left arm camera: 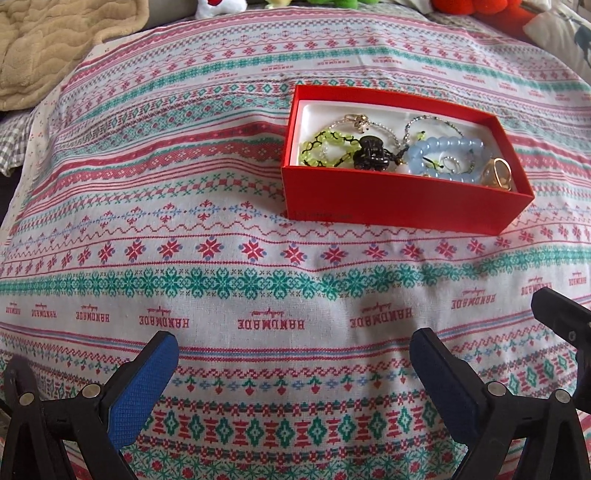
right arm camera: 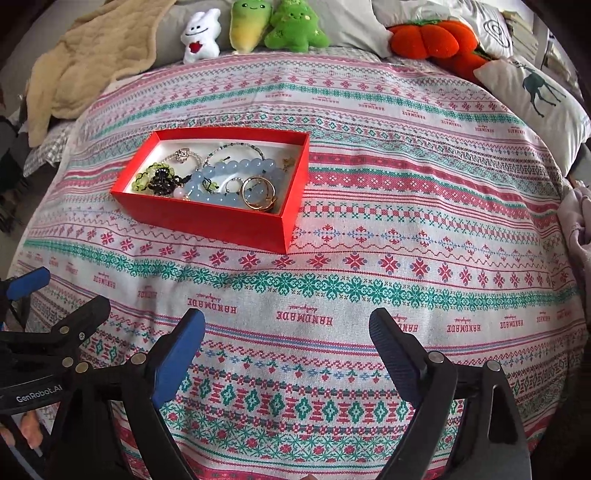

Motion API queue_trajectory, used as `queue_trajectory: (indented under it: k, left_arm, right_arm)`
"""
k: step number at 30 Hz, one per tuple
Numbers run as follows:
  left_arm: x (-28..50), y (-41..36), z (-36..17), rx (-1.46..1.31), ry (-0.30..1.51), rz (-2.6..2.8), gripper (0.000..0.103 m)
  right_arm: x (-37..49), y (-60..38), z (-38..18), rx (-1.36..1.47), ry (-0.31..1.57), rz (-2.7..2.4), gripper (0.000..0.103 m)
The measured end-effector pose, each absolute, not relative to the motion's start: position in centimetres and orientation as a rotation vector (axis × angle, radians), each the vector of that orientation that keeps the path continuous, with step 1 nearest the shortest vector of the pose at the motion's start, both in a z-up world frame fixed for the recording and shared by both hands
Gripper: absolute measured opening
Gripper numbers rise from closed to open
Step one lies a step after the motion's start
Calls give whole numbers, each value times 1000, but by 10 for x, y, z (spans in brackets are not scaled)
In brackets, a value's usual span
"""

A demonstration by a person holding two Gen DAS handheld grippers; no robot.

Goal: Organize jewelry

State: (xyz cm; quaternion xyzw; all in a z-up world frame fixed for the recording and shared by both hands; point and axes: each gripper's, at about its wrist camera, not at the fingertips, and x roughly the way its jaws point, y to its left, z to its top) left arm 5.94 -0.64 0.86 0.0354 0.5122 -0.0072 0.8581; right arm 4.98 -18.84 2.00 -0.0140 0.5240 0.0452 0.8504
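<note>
A red box (left arm camera: 388, 201) (right arm camera: 207, 221) with a white lining sits on the patterned cloth. It holds a blue bead bracelet (left arm camera: 443, 153) (right arm camera: 236, 173), a green bead bracelet (left arm camera: 325, 142) (right arm camera: 147, 177), a dark hair claw (left arm camera: 371, 153) (right arm camera: 162, 181), gold rings (left arm camera: 498, 173) (right arm camera: 258, 194) and thin chains. My left gripper (left arm camera: 293, 347) is open and empty, well in front of the box. My right gripper (right arm camera: 286, 325) is open and empty, in front of and to the right of the box. The left gripper also shows at the left edge of the right wrist view (right arm camera: 55, 295).
The patterned cloth (right arm camera: 406, 221) covers a bed. A beige blanket (right arm camera: 92, 66) lies at the back left. Plush toys (right arm camera: 251, 26) and an orange pumpkin plush (right arm camera: 432, 37) line the back. A deer-print pillow (right arm camera: 535, 103) lies at the right.
</note>
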Motion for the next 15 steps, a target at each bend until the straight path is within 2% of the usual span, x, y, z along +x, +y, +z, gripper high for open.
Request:
queue_trajectory:
  k: [15]
  left_arm:
    - [61, -10, 7, 84, 1081, -19, 103]
  right_arm:
    - [54, -184, 18, -35, 1109, 98, 92]
